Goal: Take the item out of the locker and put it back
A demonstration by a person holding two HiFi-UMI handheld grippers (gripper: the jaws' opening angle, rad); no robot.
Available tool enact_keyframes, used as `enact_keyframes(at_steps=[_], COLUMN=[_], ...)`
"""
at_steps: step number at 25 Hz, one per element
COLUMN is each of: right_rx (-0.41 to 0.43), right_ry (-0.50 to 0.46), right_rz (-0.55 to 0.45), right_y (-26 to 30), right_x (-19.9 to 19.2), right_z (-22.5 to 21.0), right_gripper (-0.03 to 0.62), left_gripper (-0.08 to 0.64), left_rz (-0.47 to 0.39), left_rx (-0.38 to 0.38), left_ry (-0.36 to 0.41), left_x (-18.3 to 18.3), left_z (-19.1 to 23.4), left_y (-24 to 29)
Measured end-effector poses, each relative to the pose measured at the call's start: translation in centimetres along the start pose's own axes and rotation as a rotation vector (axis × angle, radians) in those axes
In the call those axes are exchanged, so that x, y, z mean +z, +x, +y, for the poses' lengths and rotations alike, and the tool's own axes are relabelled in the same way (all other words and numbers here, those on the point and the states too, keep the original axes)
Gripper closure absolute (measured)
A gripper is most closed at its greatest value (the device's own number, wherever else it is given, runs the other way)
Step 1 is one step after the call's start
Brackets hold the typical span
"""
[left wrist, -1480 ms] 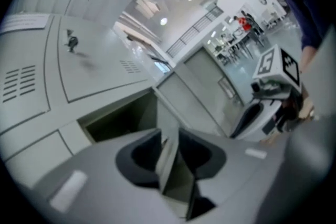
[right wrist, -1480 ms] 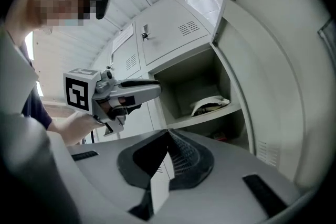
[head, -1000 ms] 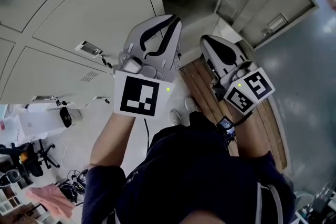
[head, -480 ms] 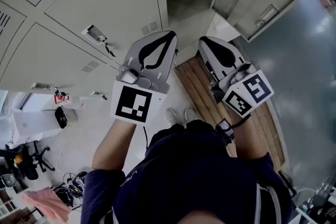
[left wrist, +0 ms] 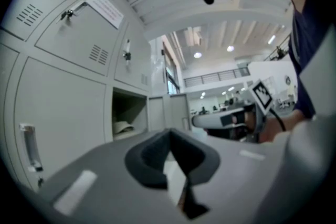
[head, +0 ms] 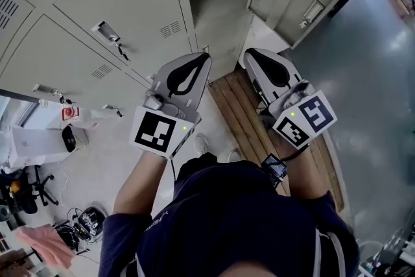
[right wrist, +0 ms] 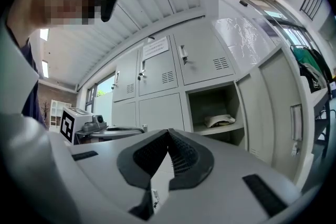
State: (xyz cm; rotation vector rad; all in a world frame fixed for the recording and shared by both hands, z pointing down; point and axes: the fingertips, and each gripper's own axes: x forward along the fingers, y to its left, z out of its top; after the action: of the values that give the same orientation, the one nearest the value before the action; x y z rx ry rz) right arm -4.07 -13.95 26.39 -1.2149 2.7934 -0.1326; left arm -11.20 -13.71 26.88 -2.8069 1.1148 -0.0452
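Both grippers are clenched with nothing in them. The left gripper (head: 200, 63) has its dark pads pressed together at the tip, and so does the right gripper (head: 254, 59) — in each gripper view the pads meet in a closed point. They point level toward the bank of grey lockers, side by side but apart from each other, above the wooden boards (head: 241, 115) on the floor.

The item (right wrist: 227, 120) — a pale, folded thing (its material cannot be told) — lies on the shelf (right wrist: 220, 129) inside the open locker (head: 224, 3). The locker's door (head: 310, 0) stands swung out to the right. Neither gripper touches the item.

Compared with a second ago, the open compartment has slid up to the top edge of the head view, and the gap between it and the gripper tips has widened. More of the closed doors at the left has come into sight. The left gripper's marker cube (head: 157, 132) has tilted a little and sits lower and further left.
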Motion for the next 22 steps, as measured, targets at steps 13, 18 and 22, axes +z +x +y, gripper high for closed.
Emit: enact_keyframes(at_steps=[13,18,22], right_rx=[0.103,0.124,0.135], right_ry=[0.006,0.024,0.028], right_rz=[-0.008,-0.007,-0.003], right_y=[-10.8,-13.0,-14.1], right_x=[0.5,0.0,-0.5], right_z=[0.8,1.5,2.4], right_gripper=[0.584,0.584,0.584], left_gripper=[0.555,0.555,0.555], left_rz=[0.027,0.050,0.064], left_rx=[0.088,0.112,0.122], left_ry=[-0.039,-0.033,-0.034], left_x=[0.8,0.5,0.0], left_z=[-10.6,-12.9,-14.0], left_y=[-1.7,-2.6,-3.5])
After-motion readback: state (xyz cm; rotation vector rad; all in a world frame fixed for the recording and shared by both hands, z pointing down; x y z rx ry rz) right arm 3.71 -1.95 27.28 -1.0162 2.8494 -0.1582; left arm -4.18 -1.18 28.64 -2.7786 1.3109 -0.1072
